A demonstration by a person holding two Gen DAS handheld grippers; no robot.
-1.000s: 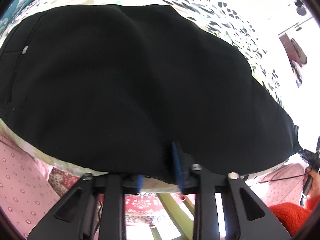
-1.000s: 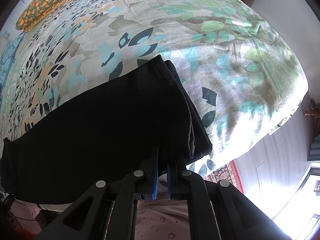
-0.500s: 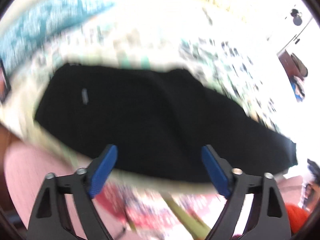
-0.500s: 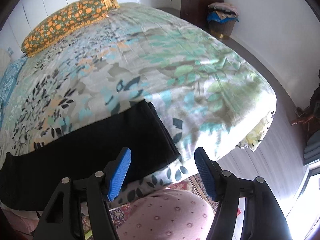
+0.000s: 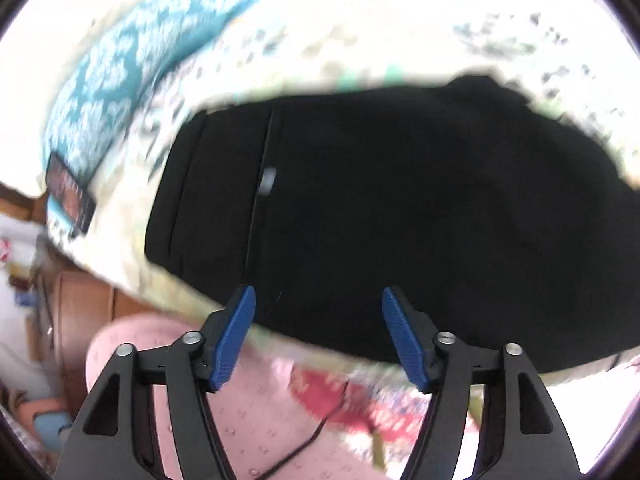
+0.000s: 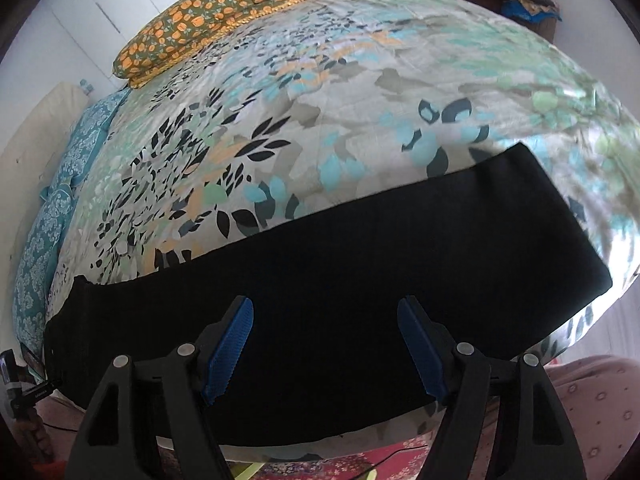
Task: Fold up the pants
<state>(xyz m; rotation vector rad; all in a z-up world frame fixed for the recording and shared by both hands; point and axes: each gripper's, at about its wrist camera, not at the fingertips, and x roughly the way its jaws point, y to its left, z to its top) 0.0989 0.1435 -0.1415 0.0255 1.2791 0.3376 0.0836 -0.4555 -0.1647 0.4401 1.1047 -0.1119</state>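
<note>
**Both hands free, next fold of the black pants pending**

The black pants [image 6: 320, 280] lay as one long band, seemingly folded leg on leg, along the near edge of the bed [image 6: 360, 100]. The left hand-held gripper [image 5: 316, 336] hovered wide open and empty above the waistband end; the right hand-held gripper [image 6: 324, 344] hung likewise wide over the mid-leg. Judged from here, the next fold wants both layers pinched together at the hem and carried toward the waistband, with the edges aligned.
</note>
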